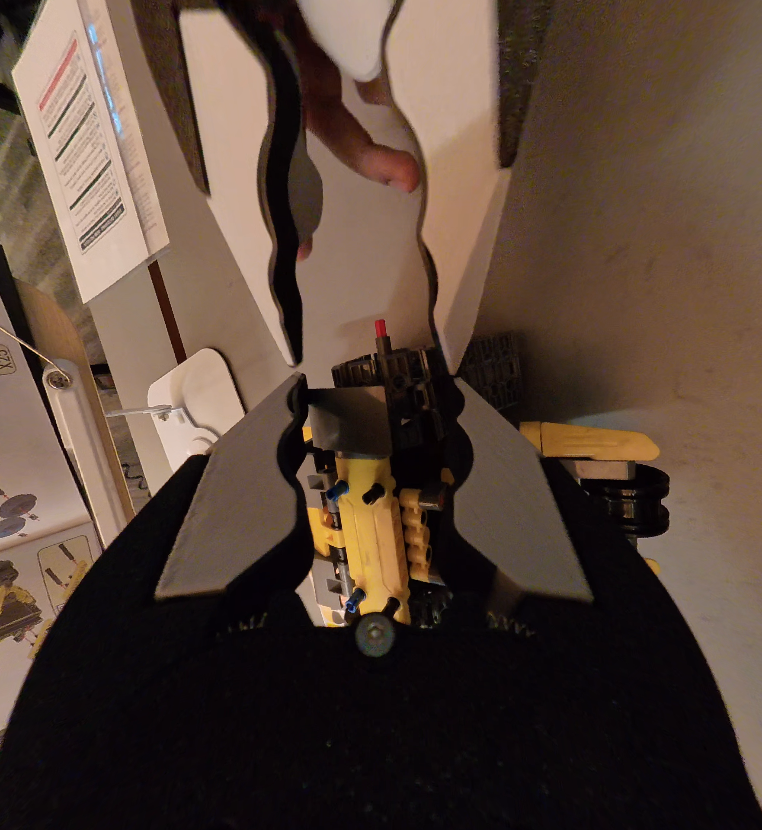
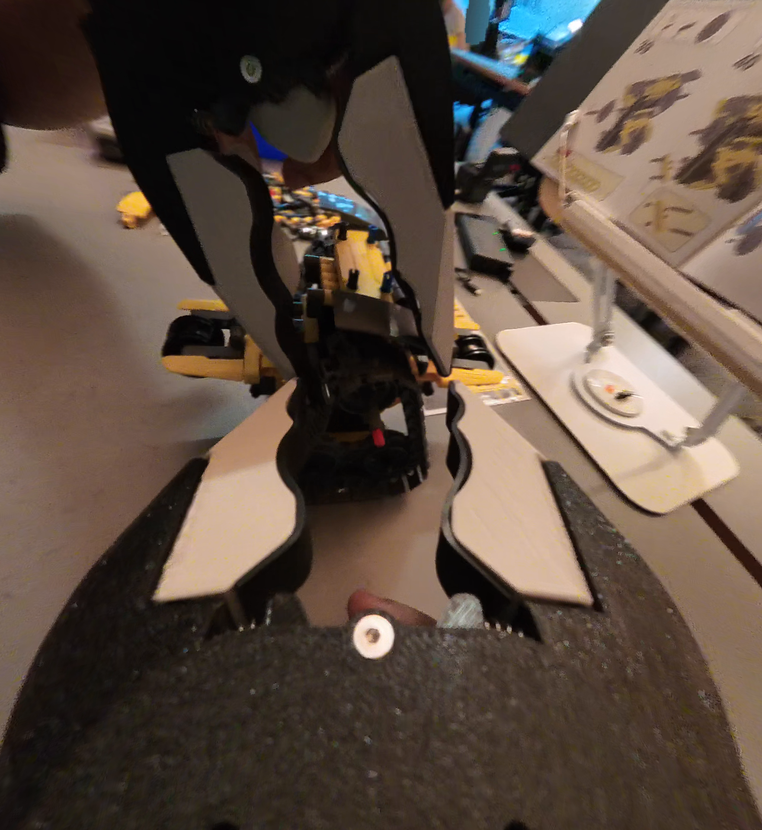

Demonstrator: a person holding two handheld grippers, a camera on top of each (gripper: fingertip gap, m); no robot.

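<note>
A yellow and black brick-built vehicle model (image 1: 370, 516) lies on the grey table (image 1: 640, 269). My left gripper (image 1: 377, 386) is shut on its yellow body, one finger against each side. In the right wrist view the left gripper (image 2: 365, 370) comes down from the top and straddles the model (image 2: 361, 287). My right gripper (image 2: 372, 395) faces it, open, with its fingertips on either side of the model's black end, where a red pin (image 2: 377, 436) sticks out. The red pin (image 1: 380, 325) and the right gripper (image 1: 365, 355) also show in the left wrist view.
A black wheel (image 1: 635, 503) and a yellow panel (image 1: 590, 442) stick out at the model's side. An instruction booklet (image 2: 684, 112) leans on a stand with a white base (image 2: 617, 404). Loose small parts (image 2: 307, 211) and a yellow piece (image 2: 134, 209) lie behind. A person's finger (image 1: 383, 166) shows. My two grippers' fingertips are within a few centimetres of each other.
</note>
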